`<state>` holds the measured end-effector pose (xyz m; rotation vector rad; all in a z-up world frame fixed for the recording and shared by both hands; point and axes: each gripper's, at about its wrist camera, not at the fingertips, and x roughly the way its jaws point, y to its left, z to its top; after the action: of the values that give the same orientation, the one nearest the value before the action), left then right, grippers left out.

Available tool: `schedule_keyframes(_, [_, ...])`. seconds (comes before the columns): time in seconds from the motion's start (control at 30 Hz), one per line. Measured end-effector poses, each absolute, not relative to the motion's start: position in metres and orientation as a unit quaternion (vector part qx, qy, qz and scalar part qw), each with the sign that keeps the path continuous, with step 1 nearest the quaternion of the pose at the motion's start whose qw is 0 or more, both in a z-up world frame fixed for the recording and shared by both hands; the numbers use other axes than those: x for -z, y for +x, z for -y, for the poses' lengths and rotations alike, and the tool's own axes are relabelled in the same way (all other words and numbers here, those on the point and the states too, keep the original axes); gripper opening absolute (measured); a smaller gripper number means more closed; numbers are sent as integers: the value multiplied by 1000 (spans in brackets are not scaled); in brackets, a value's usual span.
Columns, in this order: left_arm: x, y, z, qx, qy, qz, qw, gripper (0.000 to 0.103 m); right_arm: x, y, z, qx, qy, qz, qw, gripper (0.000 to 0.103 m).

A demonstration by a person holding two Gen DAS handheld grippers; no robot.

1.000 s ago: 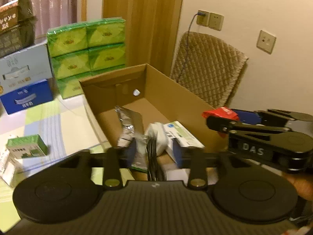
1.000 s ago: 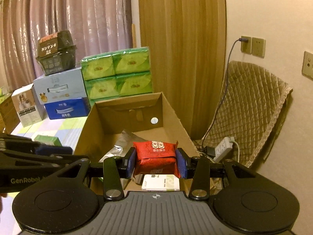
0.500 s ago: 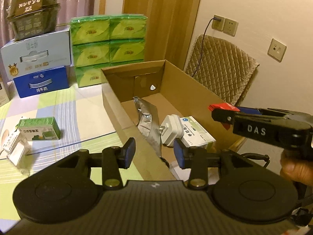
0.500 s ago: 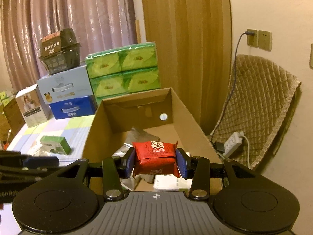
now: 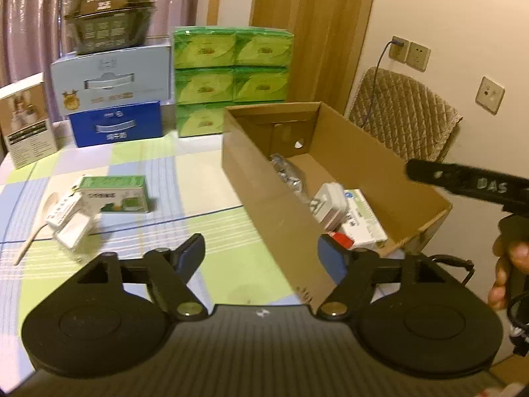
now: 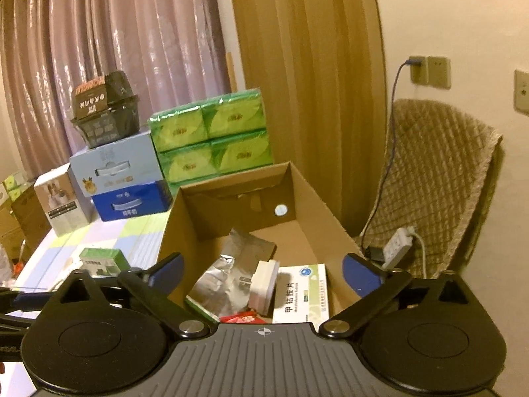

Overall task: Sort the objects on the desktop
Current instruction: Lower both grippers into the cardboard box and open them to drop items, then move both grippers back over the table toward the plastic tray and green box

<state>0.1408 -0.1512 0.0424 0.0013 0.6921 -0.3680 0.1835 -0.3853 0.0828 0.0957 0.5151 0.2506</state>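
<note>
An open cardboard box (image 5: 390, 162) (image 6: 317, 198) stands on the table's right side. Inside lie a silver foil pouch (image 6: 228, 268) (image 5: 286, 172), a white plug adapter (image 5: 330, 205) (image 6: 264, 284), a white medicine box (image 6: 302, 294) (image 5: 363, 221) and a red snack packet (image 6: 243, 317) (image 5: 342, 240), mostly hidden by the gripper body. My right gripper (image 6: 263, 273) hangs open over the box's near end, nothing between its fingers. My left gripper (image 5: 261, 253) is open over the box's near left wall. On the table sit a small green box (image 5: 115, 195) (image 6: 102, 259), small white items (image 5: 67, 218) and a wooden spoon (image 5: 34, 225).
Green tissue packs (image 5: 231, 76) (image 6: 211, 139), a pale blue carton (image 5: 109, 79), a dark blue carton (image 5: 115, 127), a black bowl pack (image 5: 109, 13) and a white carton (image 5: 28, 125) line the table's back. A padded chair (image 6: 433, 182) and power strip (image 6: 398, 241) are right of the box. A hand (image 5: 509, 271) holds the right gripper.
My right gripper opened and the red packet dropped into the box. My left gripper pulled back and left from the box and spread its fingers wider.
</note>
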Motion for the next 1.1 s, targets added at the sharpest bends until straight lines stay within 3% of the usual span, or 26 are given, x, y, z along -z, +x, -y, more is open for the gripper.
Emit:
schedule_keyframes(0.1, [-44,129,142,168,8,-331,928,92,-85,171,382,-145,60,-248,956,101])
schedule_keyframes(0.37, [-49,105,108,145,-5,-326,934,102,-92,143,355,-150,32,-246,957,101])
schedule_keyframes(0.77, [-54,71,40,102,-33,-282,953,102,-100,115,309,-191,36,-247,949,101])
schedule_keyframes(1.1, [-47,65,-6,62,-17,-316,947,102,-95,107,268,-233,30,-275,932,101])
